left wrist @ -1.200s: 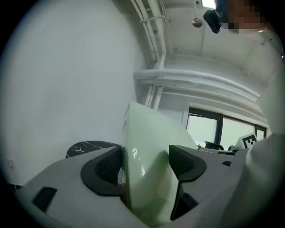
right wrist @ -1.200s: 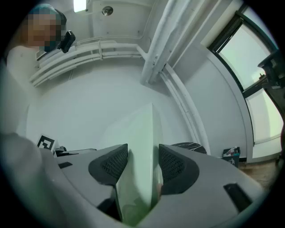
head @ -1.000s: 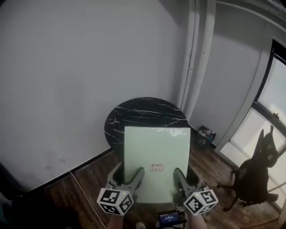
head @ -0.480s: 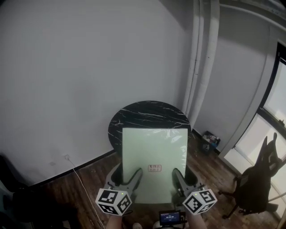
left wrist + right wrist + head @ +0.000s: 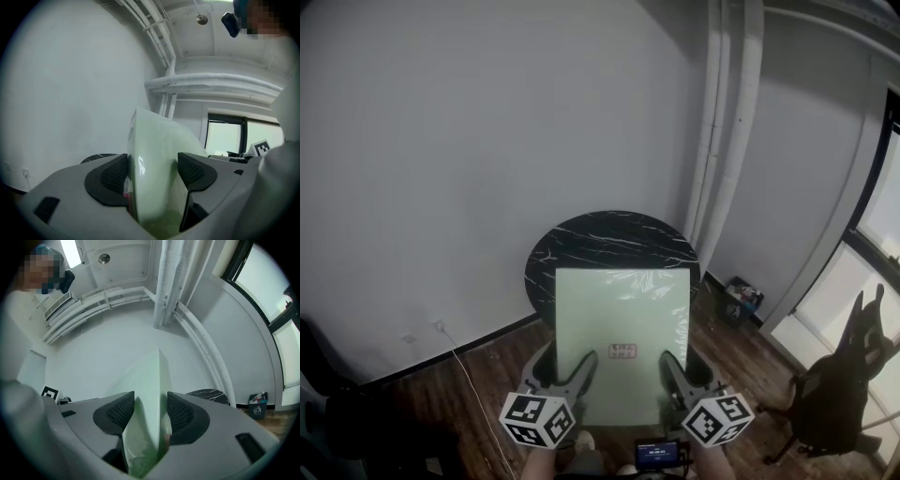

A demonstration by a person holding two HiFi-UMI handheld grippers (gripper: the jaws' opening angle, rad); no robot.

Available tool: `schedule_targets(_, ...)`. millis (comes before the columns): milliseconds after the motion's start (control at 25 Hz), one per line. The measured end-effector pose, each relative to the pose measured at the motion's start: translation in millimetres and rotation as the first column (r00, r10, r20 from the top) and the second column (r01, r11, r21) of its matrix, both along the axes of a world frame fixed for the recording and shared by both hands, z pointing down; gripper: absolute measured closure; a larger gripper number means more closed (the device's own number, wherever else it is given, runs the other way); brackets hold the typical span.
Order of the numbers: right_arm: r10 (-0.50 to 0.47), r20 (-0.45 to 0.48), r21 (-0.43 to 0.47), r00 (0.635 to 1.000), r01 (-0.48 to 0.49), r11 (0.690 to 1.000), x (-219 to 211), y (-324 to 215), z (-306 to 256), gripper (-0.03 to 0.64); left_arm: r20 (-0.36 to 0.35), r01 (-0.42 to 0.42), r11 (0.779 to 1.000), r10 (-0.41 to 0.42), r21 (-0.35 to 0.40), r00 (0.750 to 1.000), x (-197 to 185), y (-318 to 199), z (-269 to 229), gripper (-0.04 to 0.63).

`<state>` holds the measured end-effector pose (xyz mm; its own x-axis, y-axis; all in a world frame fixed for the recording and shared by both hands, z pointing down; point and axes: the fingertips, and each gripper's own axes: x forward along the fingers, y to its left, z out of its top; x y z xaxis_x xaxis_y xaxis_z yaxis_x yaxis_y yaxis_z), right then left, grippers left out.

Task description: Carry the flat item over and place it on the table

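1. One flat item, a pale green panel [image 5: 623, 342], is held up in the air by its near edge, with two grippers on it. One small red label [image 5: 623, 352] sits near that edge, between the grippers.
2. The left gripper [image 5: 579, 373] holds the near-left part of the panel. In the left gripper view its two jaws [image 5: 152, 171] are clamped on the panel [image 5: 154, 136], one dark ribbed pad on each face.
3. The right gripper [image 5: 671, 371] holds the near-right part. In the right gripper view its two jaws [image 5: 150, 411] are likewise closed on the panel [image 5: 151, 380], which stands edge-on between the pads.
4. One round black surface [image 5: 609, 239] with white veining stands beyond the panel, close to the wall. In the head view the panel's far edge overlaps the surface's near rim; whether the two touch cannot be told.
5. Two white vertical pipes [image 5: 727, 122] run up the corner just right of the surface.
6. One dark office chair [image 5: 844, 394] stands on the wooden floor [image 5: 487, 375] at the right, near the window [image 5: 881, 225].
7. One small bin [image 5: 741, 295] sits on the floor at the foot of the right wall.
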<state>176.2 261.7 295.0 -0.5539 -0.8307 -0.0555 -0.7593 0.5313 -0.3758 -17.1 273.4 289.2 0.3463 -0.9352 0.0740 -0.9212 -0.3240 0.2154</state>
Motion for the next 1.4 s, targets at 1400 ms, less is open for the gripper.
schedule_targets(1400, 0.133, -0.066, -0.075, 0.989, -0.138, 0.988, -86.6, -331.7, 34.7, 0.426, -0.047, -0.112, 0.991, 0.109, -0.07, 0.993, -85.5, -355.2, 44.3, 0.253)
